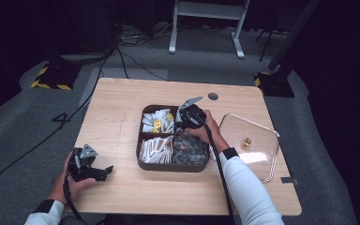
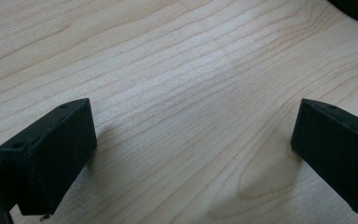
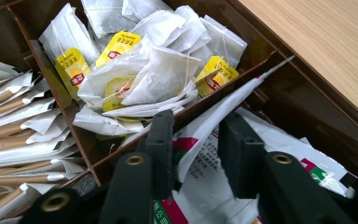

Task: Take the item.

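A dark brown organiser box (image 1: 140,164) with four compartments stands mid-table. My right gripper (image 1: 183,123) (image 3: 196,125) reaches into its far right compartment, and its jaws are closed on a white sachet (image 3: 205,158) with red and green print. The sachet's upper edge leans over the divider. Beside it is a compartment of white tea bags (image 1: 157,121) (image 3: 154,70) with yellow tags. My left gripper (image 1: 104,171) (image 2: 193,135) rests at the table's near left corner, jaws wide open over bare wood, holding nothing.
Paper-wrapped sticks (image 1: 155,149) (image 3: 14,135) fill the box's near left compartment and dark packets (image 1: 190,149) the near right one. A clear lid (image 1: 258,157) with a gold knob (image 1: 246,141) lies right of the box. Beyond the table stands a white frame (image 1: 206,14).
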A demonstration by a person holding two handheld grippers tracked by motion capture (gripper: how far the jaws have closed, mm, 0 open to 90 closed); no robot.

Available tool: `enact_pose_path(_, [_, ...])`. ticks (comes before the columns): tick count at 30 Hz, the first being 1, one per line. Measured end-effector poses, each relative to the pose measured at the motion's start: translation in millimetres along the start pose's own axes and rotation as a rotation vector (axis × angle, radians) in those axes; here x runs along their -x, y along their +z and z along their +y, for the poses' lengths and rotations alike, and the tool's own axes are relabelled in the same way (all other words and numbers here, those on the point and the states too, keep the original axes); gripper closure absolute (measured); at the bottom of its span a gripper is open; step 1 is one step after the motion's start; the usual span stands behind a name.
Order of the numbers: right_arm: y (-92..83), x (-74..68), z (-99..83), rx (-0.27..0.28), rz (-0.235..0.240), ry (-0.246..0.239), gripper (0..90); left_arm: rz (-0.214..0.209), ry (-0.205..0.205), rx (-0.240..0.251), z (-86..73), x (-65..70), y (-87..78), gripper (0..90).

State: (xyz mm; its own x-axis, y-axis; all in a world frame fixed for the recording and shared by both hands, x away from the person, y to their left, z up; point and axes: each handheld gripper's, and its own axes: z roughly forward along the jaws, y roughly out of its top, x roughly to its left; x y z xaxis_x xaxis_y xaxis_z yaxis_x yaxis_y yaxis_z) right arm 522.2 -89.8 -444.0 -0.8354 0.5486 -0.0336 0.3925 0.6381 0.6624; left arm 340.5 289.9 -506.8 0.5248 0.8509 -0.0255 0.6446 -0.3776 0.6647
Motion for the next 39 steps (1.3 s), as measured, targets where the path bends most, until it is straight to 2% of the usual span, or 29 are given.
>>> enact_pose_path(1, [0.0,0.0,0.0,0.0,0.0,0.0,70.3,0.0,0.0,0.0,0.0,0.0,0.0,0.3])
enact_pose_path(2, [-0.4,0.0,0.1,0.006,0.005,0.001,76.6,-0.001,0.003,-0.001,0.0,-0.2,0.0,0.2])
enact_pose_path(3, [-0.4,0.0,0.1,0.006,0.005,0.001,76.6,-0.001,0.003,-0.002,0.0,-0.2,-0.1,0.2])
enact_pose_path(4, [-0.6,-0.6,0.0,0.007,0.005,-0.002,81.0,-0.001,0.003,-0.001,0.0,-0.2,0.0,0.3])
enact_pose_path(8, [-2.9,-1.8,-0.1,0.016,0.012,-0.007,87.1,-0.001,0.003,-0.002,0.0,-0.2,-0.1,0.3])
enact_pose_path(21, [-22.7,-3.5,-2.2,0.091,0.01,0.008,88.6,0.0,0.002,0.0,0.0,-0.1,0.0,0.3])
enact_pose_path(24, [-33.7,-2.7,-3.8,0.124,0.009,0.02,89.1,0.001,-0.001,0.0,0.0,0.1,0.0,0.3])
enact_pose_path(26, [-38.9,-2.9,-4.3,0.147,0.026,0.021,89.2,0.001,-0.002,0.001,0.0,0.2,0.1,0.3])
enact_pose_path(30, [-44.4,-6.3,-3.8,0.146,0.003,0.0,89.3,0.001,-0.002,-0.002,0.1,0.1,-0.1,0.2])
enact_pose_path(39, [-59.3,-6.8,-4.1,0.189,0.001,0.003,89.3,0.001,-0.002,0.0,0.0,0.2,0.0,0.3])
